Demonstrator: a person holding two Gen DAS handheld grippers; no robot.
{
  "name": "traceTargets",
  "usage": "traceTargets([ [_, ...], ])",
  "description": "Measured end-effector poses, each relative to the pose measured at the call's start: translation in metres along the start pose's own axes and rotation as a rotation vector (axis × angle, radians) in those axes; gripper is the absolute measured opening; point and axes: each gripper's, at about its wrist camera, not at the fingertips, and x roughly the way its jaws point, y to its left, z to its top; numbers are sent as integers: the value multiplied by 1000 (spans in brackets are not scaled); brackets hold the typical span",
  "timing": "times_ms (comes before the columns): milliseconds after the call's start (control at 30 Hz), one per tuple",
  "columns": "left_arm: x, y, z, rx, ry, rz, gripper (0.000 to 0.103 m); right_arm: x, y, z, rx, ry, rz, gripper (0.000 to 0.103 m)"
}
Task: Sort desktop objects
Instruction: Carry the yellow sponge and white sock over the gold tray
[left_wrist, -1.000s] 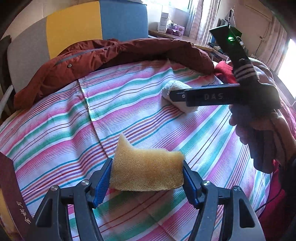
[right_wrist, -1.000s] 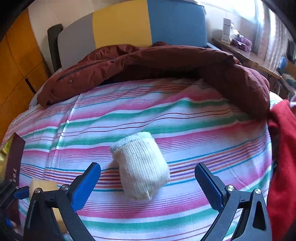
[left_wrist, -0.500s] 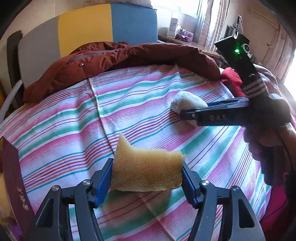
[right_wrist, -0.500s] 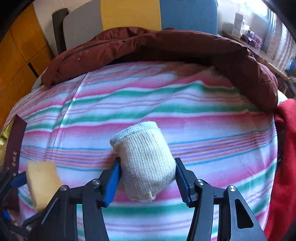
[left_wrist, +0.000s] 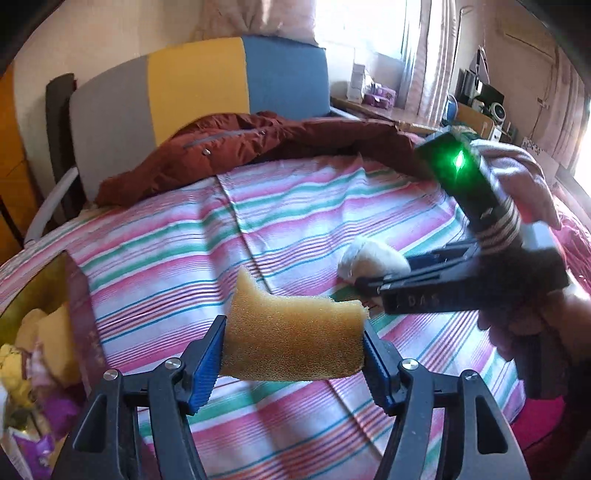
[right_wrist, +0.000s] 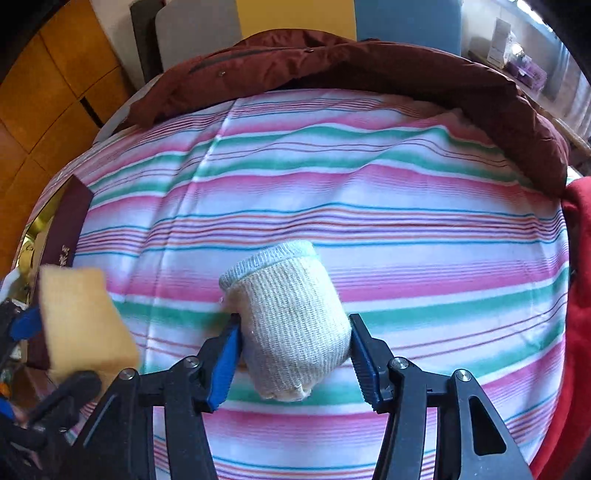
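My left gripper (left_wrist: 293, 349) is shut on a yellow sponge (left_wrist: 293, 338) and holds it above the striped bedsheet (left_wrist: 184, 251). The sponge also shows at the left of the right wrist view (right_wrist: 79, 321). My right gripper (right_wrist: 295, 350) is shut on a rolled white sock (right_wrist: 291, 325), lifted a little off the sheet. In the left wrist view the right gripper (left_wrist: 373, 280) with the sock (left_wrist: 371, 260) is to the right of the sponge.
A dark red box (left_wrist: 79, 317) with several soft items inside stands at the left edge of the bed; it also shows in the right wrist view (right_wrist: 68, 225). A maroon jacket (right_wrist: 332, 62) lies along the far side. Red cloth (right_wrist: 576, 295) lies at the right.
My right gripper closed on the sock and lifted it. My left gripper rose with the sponge and moved left, bringing the box into view.
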Motion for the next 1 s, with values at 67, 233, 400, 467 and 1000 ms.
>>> traceTargets([
  [67, -13, 6, -3, -13, -23, 12, 68, -2, 9, -6, -7, 2, 8, 56],
  [233, -40, 21, -11, -48, -63, 40, 68, -4, 30, -16, -14, 10, 49, 56],
  [400, -61, 37, -19, -76, -89, 66, 68, 0, 46, -23, 4, 11, 96, 56],
  [467, -69, 45, -23, -95, -98, 79, 68, 0, 50, -24, 11, 9, 103, 56],
  [1000, -104, 103, -59, -225, -111, 172, 68, -3, 90, -40, 149, -25, 289, 56],
])
